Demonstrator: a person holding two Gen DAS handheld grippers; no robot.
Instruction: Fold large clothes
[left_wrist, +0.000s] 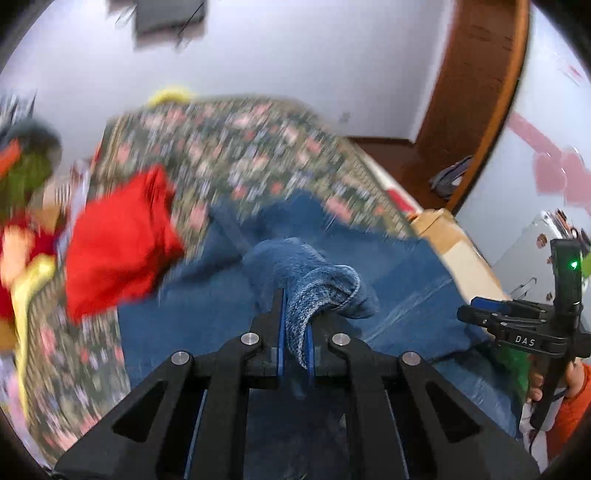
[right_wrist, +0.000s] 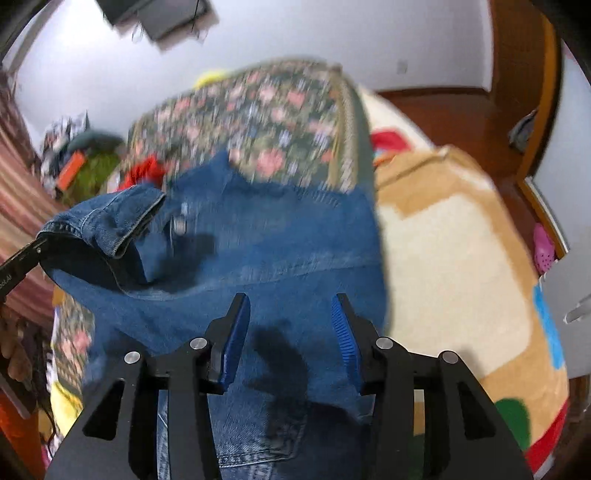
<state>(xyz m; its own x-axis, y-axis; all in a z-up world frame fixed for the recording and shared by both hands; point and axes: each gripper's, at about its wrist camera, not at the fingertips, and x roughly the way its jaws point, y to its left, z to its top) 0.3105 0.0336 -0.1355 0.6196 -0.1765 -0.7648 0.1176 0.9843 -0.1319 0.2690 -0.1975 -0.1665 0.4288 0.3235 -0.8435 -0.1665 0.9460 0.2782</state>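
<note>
Left wrist view. The left gripper (left_wrist: 294, 325) is clamped tight on a fold of a blue denim garment (left_wrist: 399, 295), apparently its sleeve cuff (left_wrist: 321, 291), which bunches up out of the closed jaws. The rest of the denim lies spread on a bed covered with a flowered bedspread (left_wrist: 236, 147). A red cloth (left_wrist: 118, 247) lies on the bedspread to the left of the denim, just beside its edge. At the right edge the right gripper (left_wrist: 491, 314) appears from the side, held by a hand (left_wrist: 572, 380) in an orange sleeve (left_wrist: 570, 417); from here it cannot be told how far its jaws stand apart. A wooden door frame (left_wrist: 476, 103) rises at the far right.

Right wrist view. The right gripper (right_wrist: 288, 332) is open, its blue pads (right_wrist: 234, 347) well apart, hovering over the denim garment (right_wrist: 280, 240) with nothing pressed between them. The garment covers the near part of the flowered bedspread (right_wrist: 266, 110). At the left the left gripper (right_wrist: 26, 254) lifts the sleeve cuff (right_wrist: 107, 221) above the rest of the cloth. To the right of the denim lies a tan and cream blanket (right_wrist: 454, 258). The far scene is blurred.
</note>
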